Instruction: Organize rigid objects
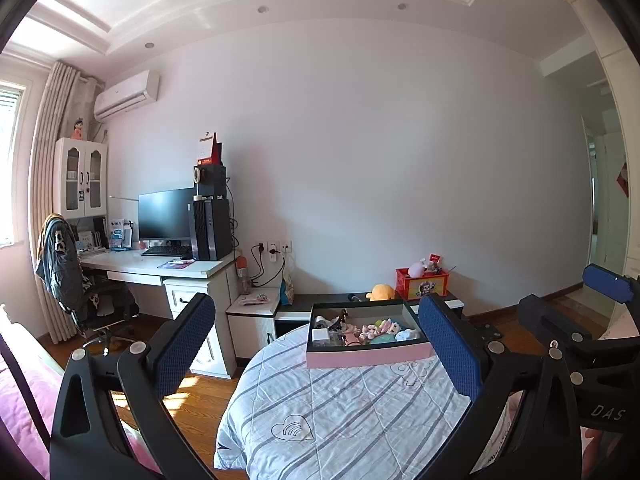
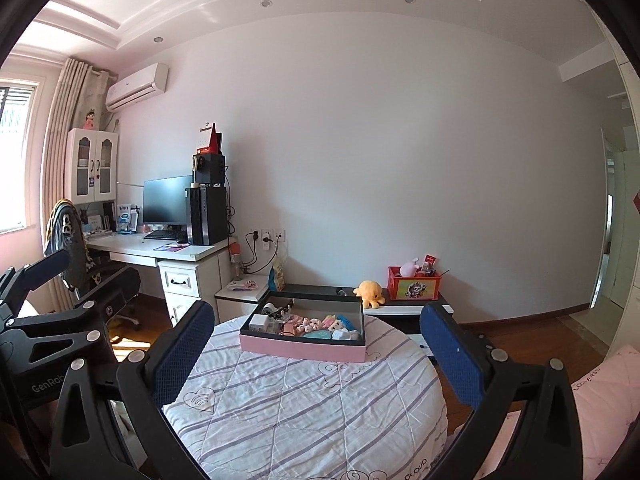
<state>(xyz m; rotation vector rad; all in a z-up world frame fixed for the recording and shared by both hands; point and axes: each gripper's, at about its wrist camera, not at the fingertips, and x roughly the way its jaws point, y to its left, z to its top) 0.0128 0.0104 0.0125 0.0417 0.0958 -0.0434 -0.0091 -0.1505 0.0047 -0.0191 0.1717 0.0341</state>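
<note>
Both tools, the left tool and the right tool, are held wide apart with nothing in them. The pink box of small toys sits on the far side of the round striped surface, well apart from both.

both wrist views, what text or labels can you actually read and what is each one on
"DAS": white letters on the black frame of the right gripper, cut off at the edge.
"GenRob": on the black frame of the left gripper, cut off.
"CLOUD": printed on the striped quilt.
Red box with a skull picture: no readable words.
Wall calendar and desk packages: too small to read.
</note>
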